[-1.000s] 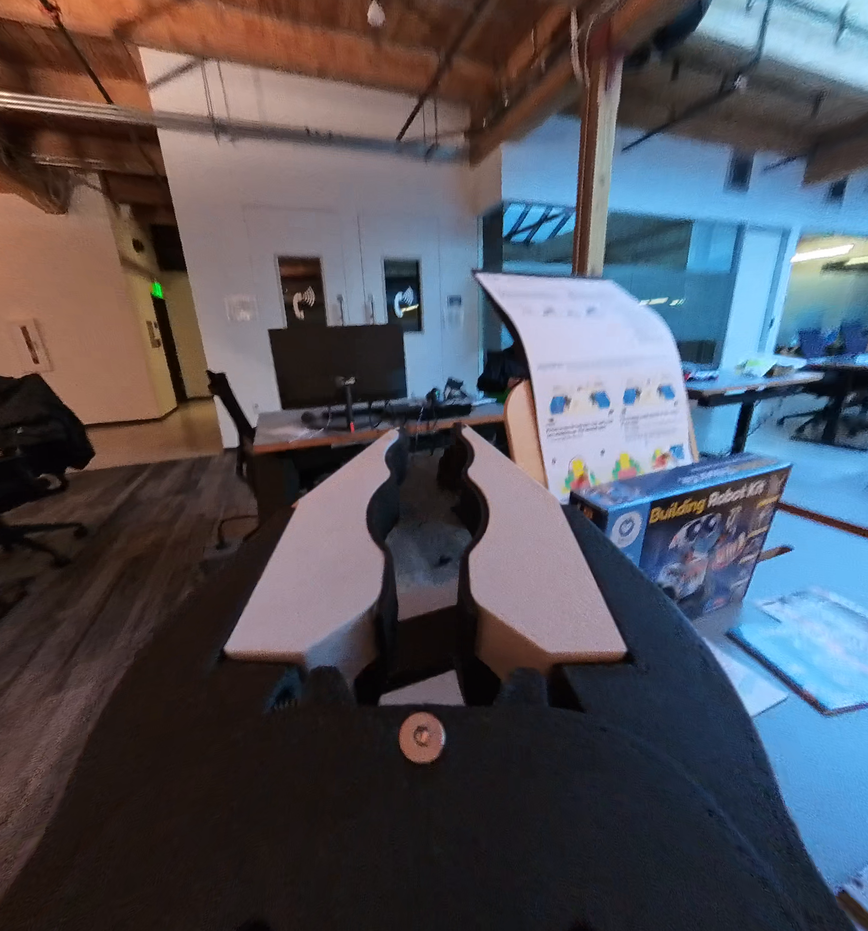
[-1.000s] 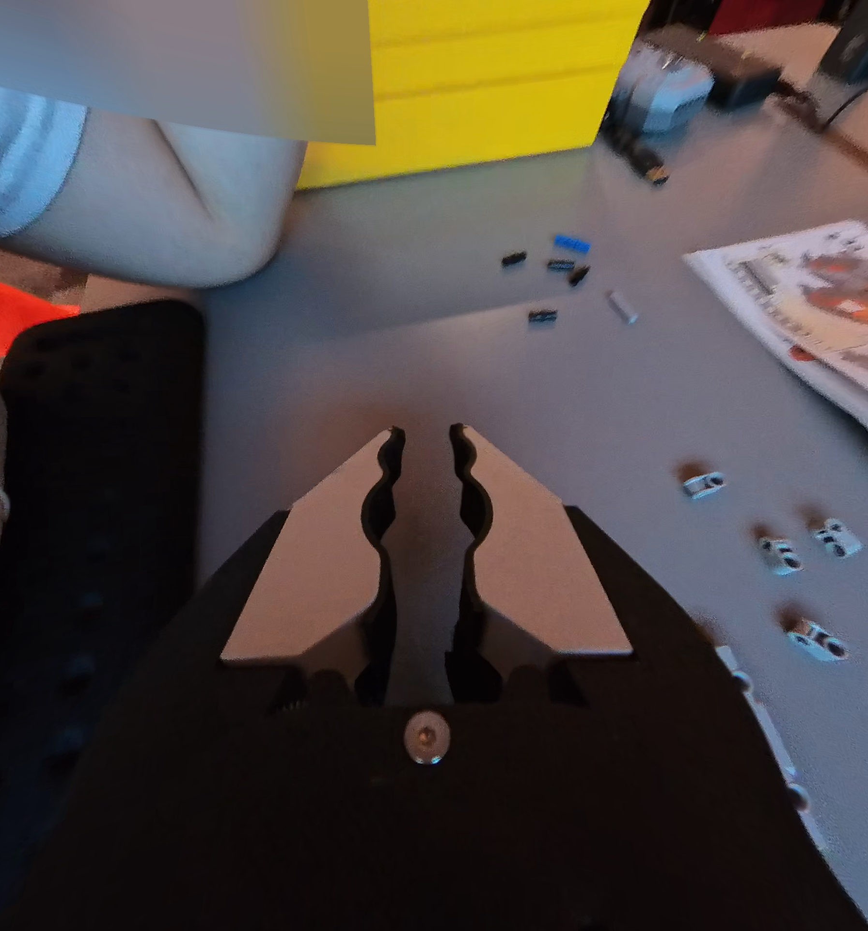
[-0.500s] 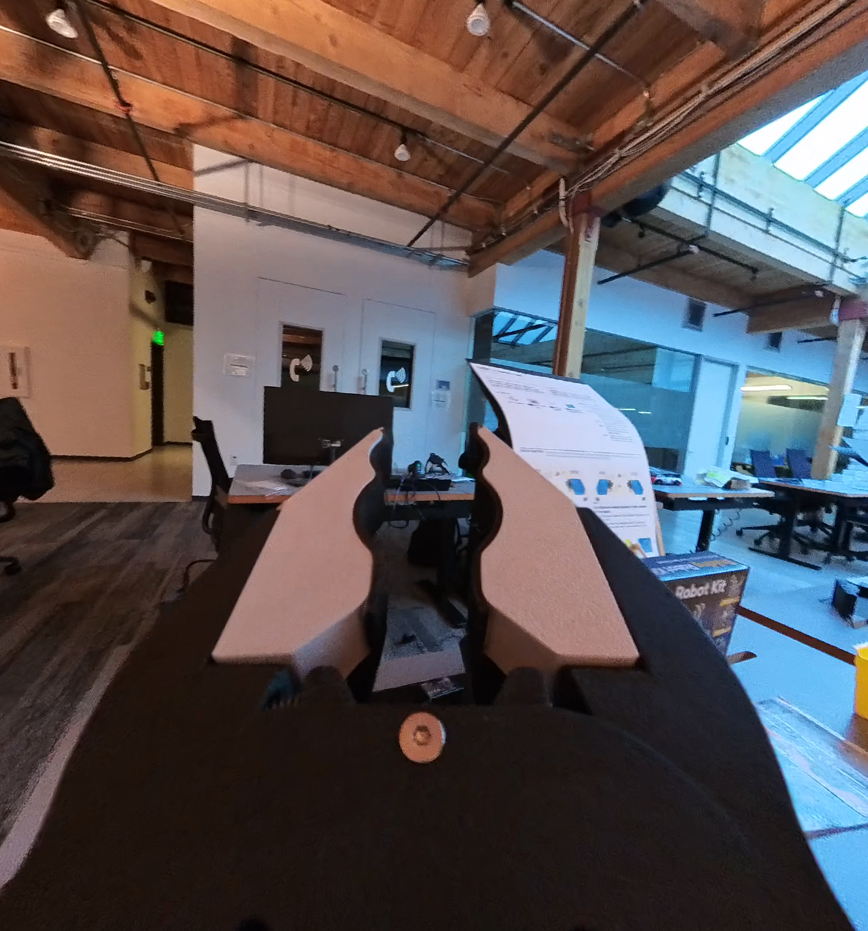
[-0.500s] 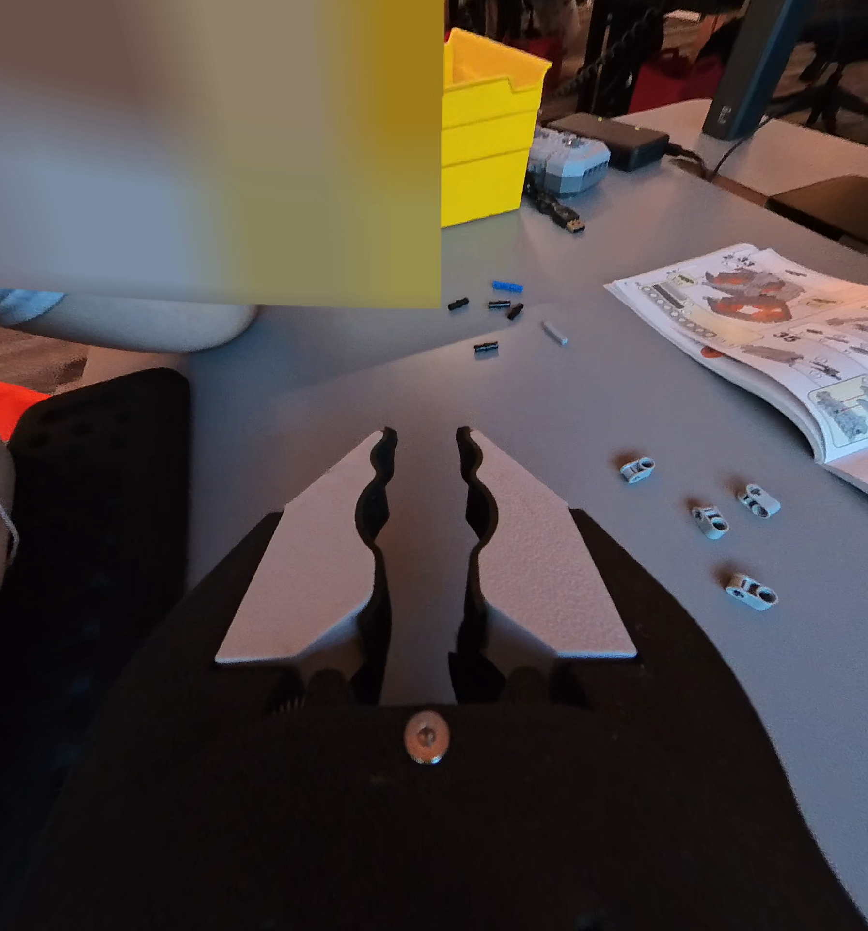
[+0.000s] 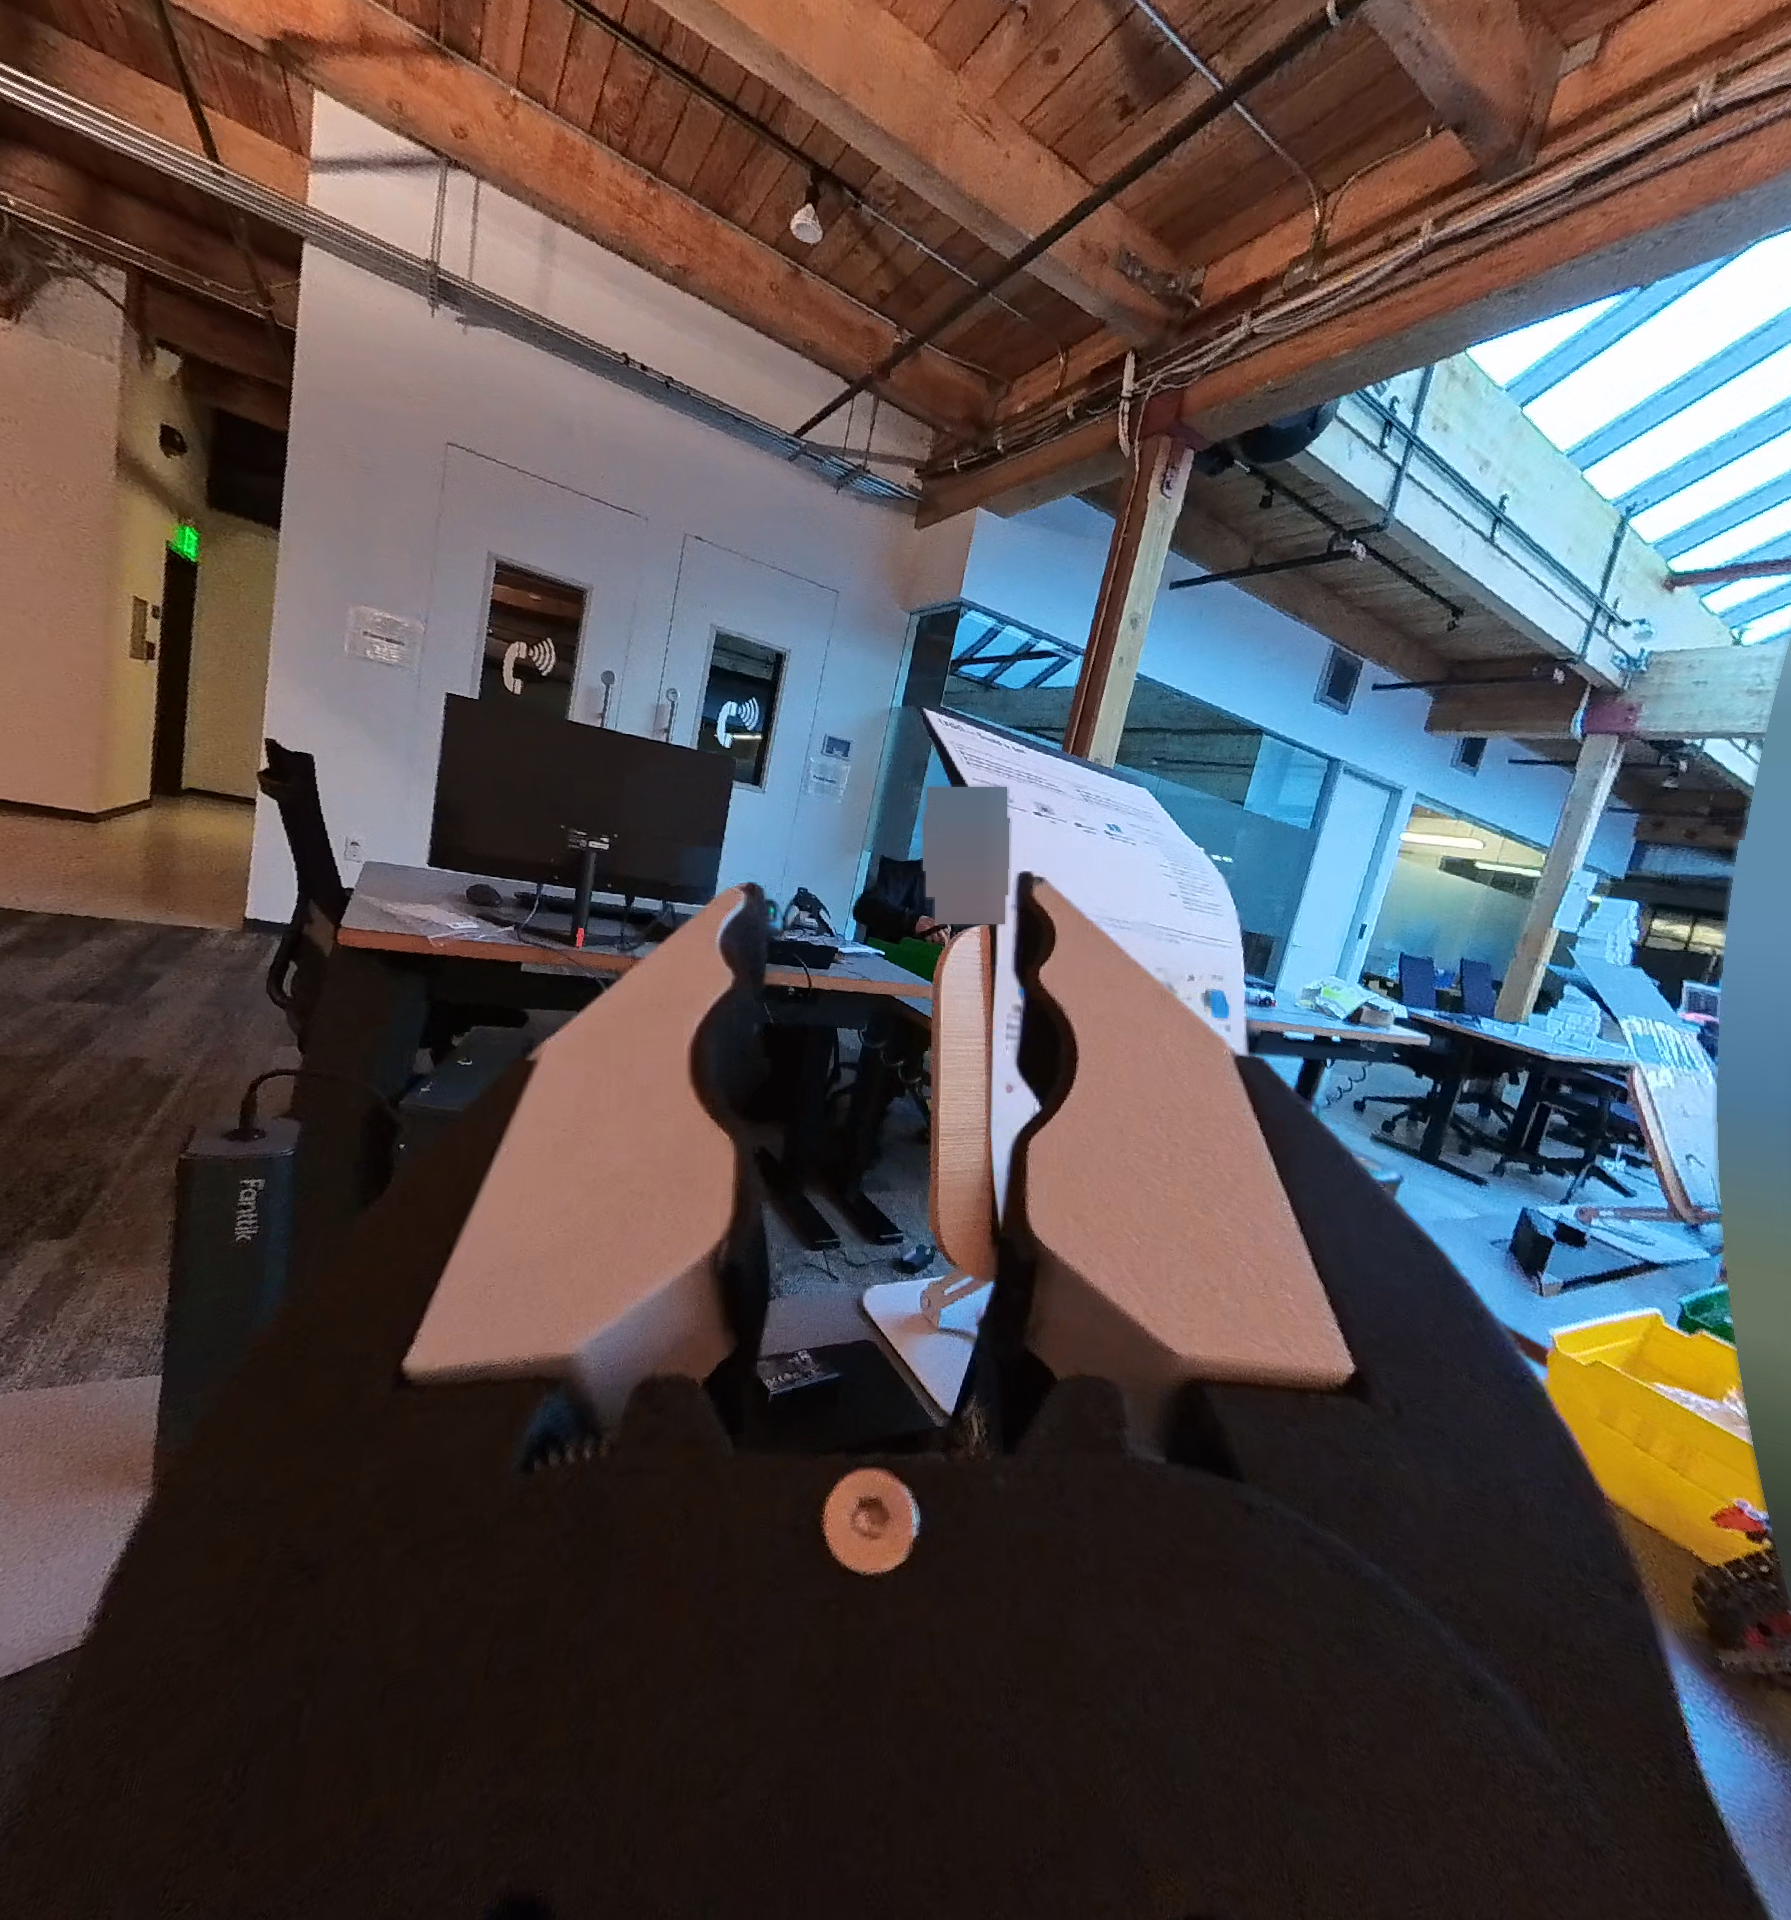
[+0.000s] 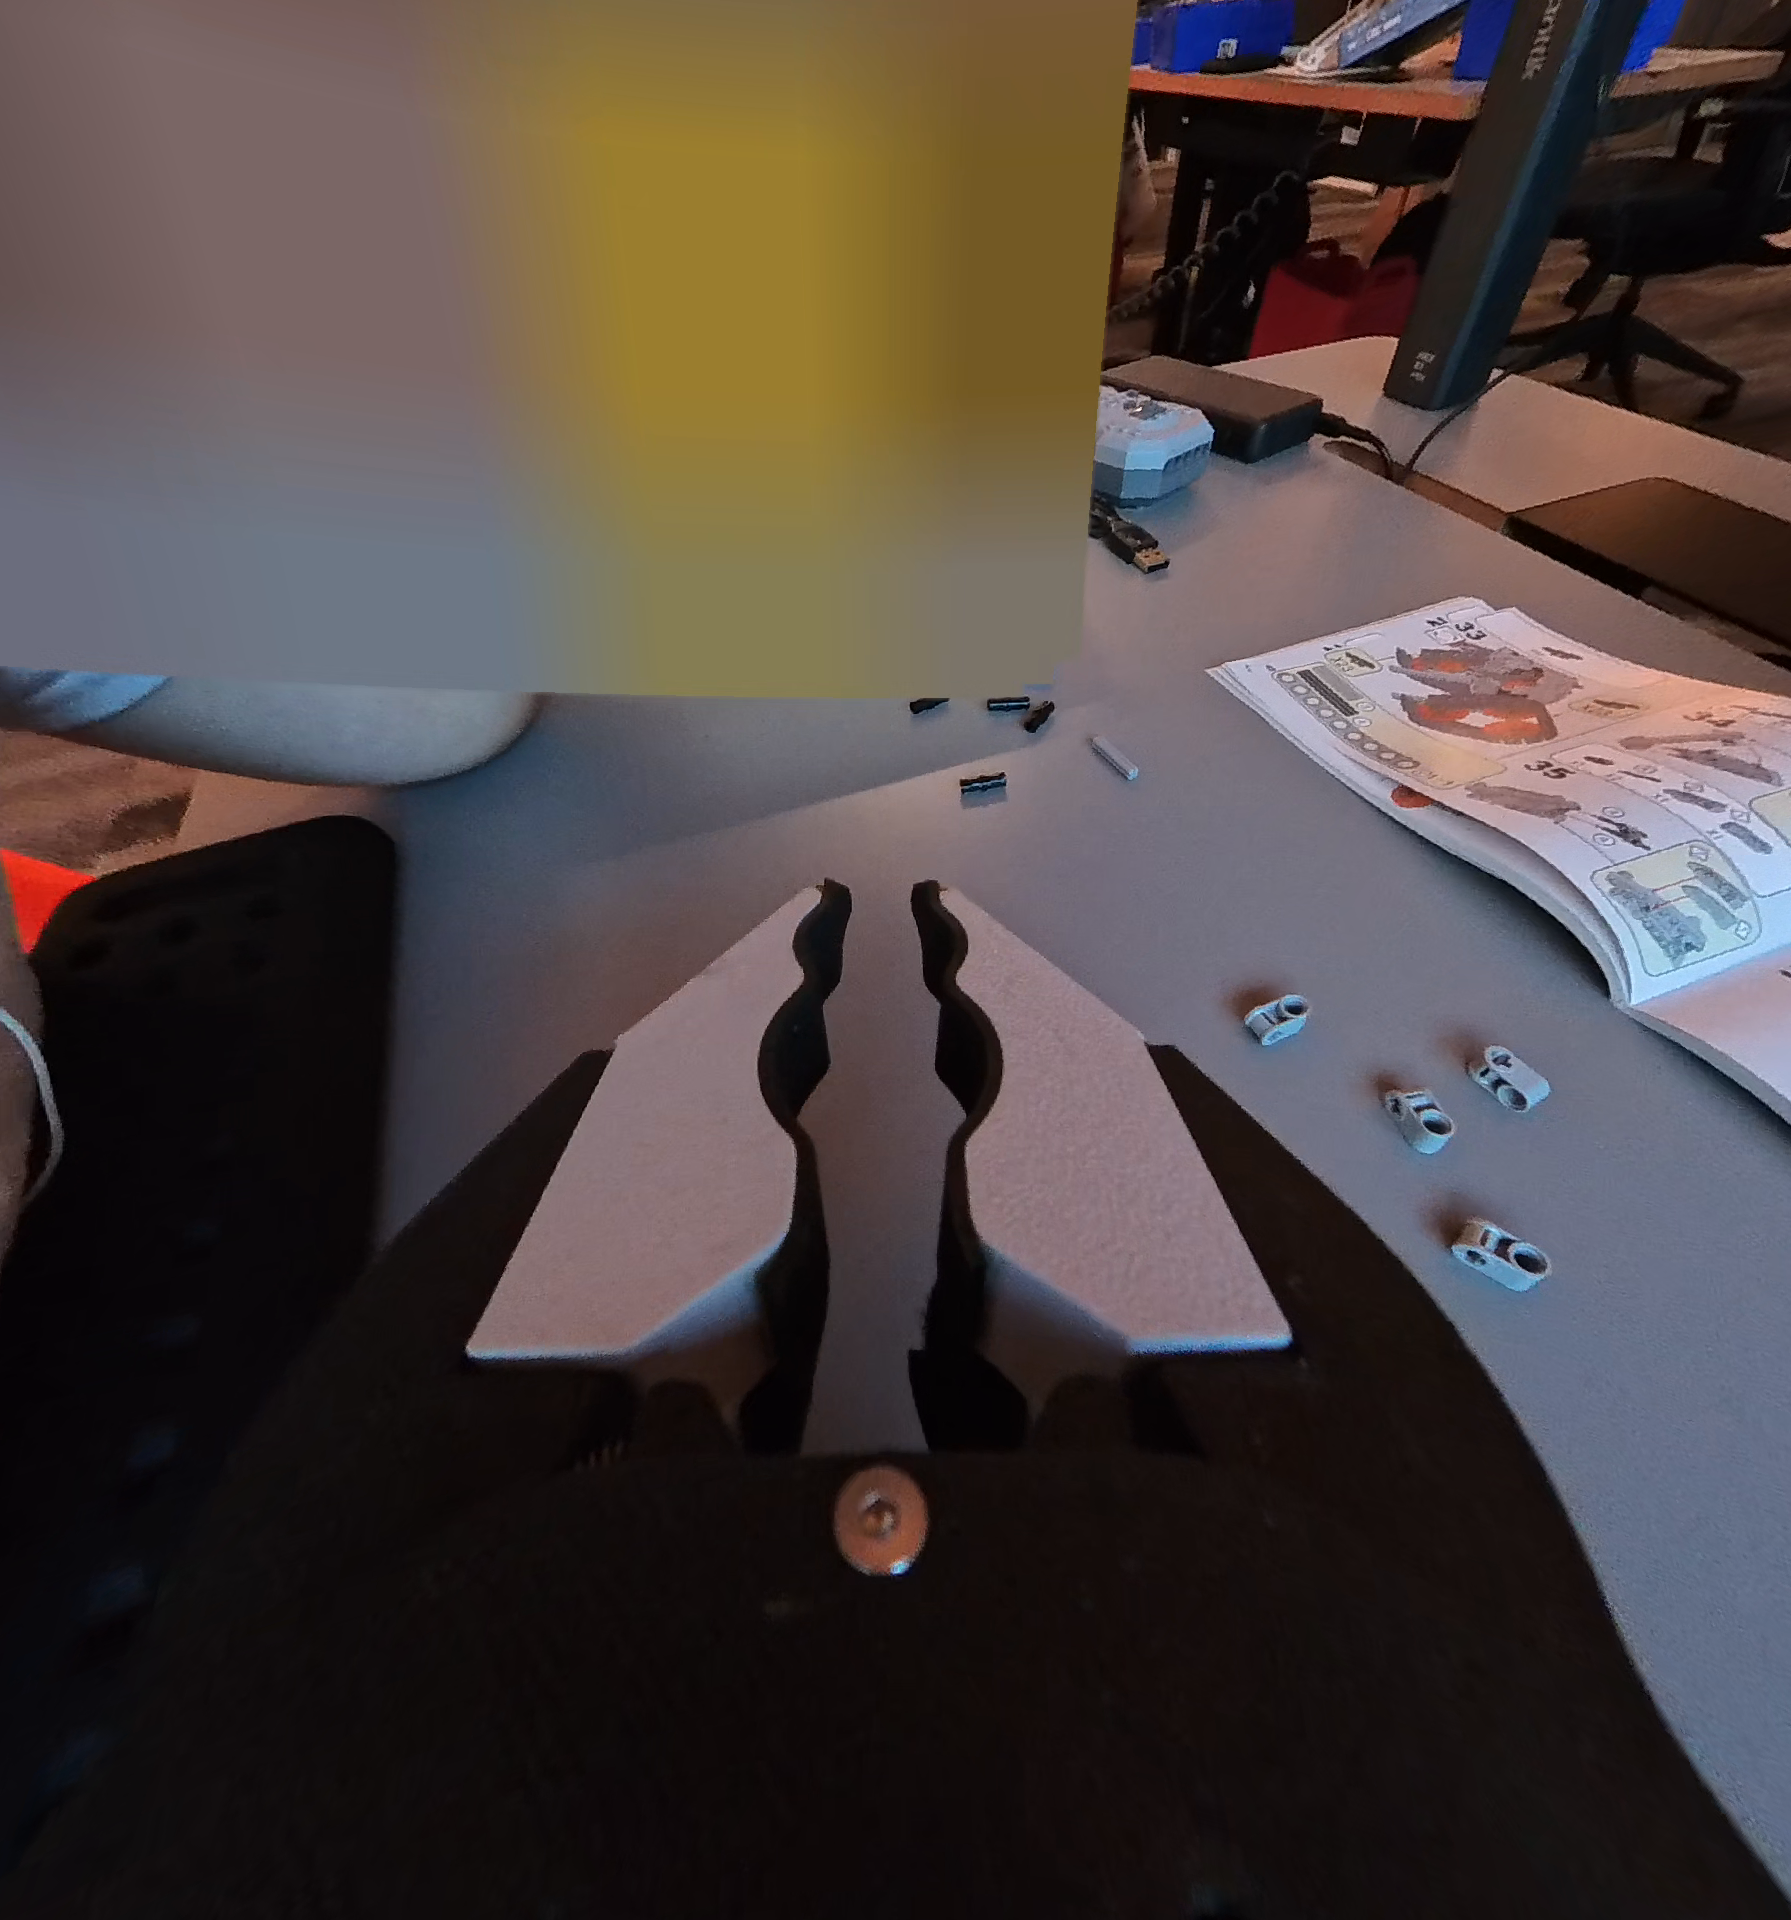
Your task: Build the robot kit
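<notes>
My left gripper (image 5: pixel 883 894) is open and empty, held up and pointing across the office toward a curved printed sheet on a wooden stand (image 5: pixel 964 1091). My right gripper (image 6: pixel 880 888) is open with a narrow gap and empty, low over a grey table (image 6: pixel 1234 914). Several small grey connector pieces (image 6: pixel 1419 1120) lie on the table to its right. Small black pins (image 6: pixel 982 783) and a grey axle (image 6: pixel 1113 756) lie ahead of it. The other gripper's black body (image 6: pixel 205 1091) shows at the left.
An open instruction booklet (image 6: pixel 1618 790) lies at the right. A grey block (image 6: pixel 1151 442), a USB plug (image 6: pixel 1145 551) and a black adapter (image 6: pixel 1213 405) sit farther back. A yellow bin (image 5: pixel 1649 1434) is at the left view's right edge. A person's arm (image 6: pixel 247 727) rests on the table. My hands' fingertips stand some 40 cm from each other.
My left gripper tilted up from the box and table toward the room and opened wider. My right gripper pulled back and tilted up a little; its gap stayed about the same.
</notes>
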`<state>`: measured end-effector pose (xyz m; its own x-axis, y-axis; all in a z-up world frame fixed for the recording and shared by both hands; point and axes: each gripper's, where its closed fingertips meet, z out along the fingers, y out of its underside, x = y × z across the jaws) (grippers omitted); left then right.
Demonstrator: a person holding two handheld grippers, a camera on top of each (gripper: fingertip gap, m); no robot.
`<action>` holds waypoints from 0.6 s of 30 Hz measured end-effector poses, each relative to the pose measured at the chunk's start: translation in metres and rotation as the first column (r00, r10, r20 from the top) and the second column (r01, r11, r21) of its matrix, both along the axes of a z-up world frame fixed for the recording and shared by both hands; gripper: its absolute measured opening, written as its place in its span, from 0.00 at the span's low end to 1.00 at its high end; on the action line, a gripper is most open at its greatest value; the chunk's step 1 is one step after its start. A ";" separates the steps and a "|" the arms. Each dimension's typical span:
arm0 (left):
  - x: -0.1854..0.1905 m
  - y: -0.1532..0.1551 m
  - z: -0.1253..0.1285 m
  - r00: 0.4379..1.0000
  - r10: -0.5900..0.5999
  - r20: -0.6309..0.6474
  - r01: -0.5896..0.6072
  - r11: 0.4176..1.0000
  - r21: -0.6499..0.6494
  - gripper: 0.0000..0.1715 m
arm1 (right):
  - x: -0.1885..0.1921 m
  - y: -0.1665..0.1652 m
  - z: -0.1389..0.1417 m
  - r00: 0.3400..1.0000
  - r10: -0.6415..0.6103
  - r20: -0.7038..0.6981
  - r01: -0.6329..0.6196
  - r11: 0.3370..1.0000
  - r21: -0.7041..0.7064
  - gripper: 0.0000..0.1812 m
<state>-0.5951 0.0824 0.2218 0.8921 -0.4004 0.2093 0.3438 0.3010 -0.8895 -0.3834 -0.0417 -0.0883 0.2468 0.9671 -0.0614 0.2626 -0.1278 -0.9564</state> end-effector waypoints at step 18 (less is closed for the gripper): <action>0.004 0.005 -0.002 1.000 0.011 0.012 -0.011 1.000 -0.012 0.30 | 0.052 0.043 0.066 0.880 -0.271 -0.391 0.239 0.962 -0.130 0.00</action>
<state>-0.5910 0.0873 0.2202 0.8938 -0.3878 0.2252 0.3515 0.2940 -0.8889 -0.3314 0.0009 -0.0224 0.4225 0.8626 -0.2780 -0.1932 -0.2140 -0.9575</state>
